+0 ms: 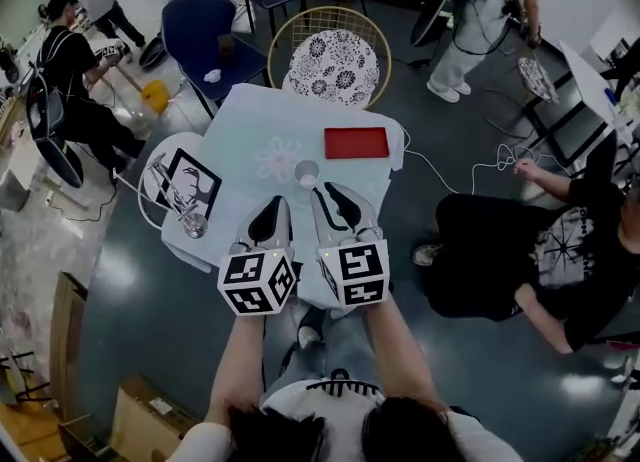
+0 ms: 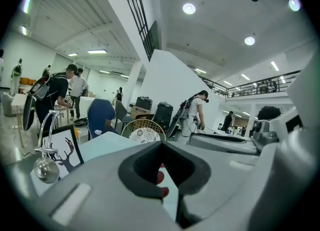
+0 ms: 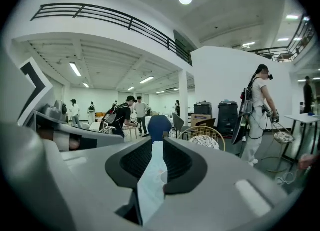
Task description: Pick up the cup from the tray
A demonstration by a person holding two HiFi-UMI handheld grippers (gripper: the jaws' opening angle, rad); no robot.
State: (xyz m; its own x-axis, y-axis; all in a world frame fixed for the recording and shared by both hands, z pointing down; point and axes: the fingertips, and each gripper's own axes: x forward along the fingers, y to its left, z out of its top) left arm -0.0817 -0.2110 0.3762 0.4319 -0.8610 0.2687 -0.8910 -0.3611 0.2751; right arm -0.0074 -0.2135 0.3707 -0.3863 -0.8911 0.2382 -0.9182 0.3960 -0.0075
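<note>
Head view: cup (image 1: 306, 172) on table (image 1: 250, 120), apart from red tray (image 1: 356, 142).

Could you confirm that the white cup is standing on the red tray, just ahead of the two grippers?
Not quite: the head view shows the white cup standing on the pale tablecloth, beside the red tray and apart from it. It is indeed just ahead of the left gripper and the right gripper.

A wicker chair (image 1: 331, 65) and a blue chair (image 1: 205, 35) stand beyond the pale table (image 1: 250, 125).
</note>
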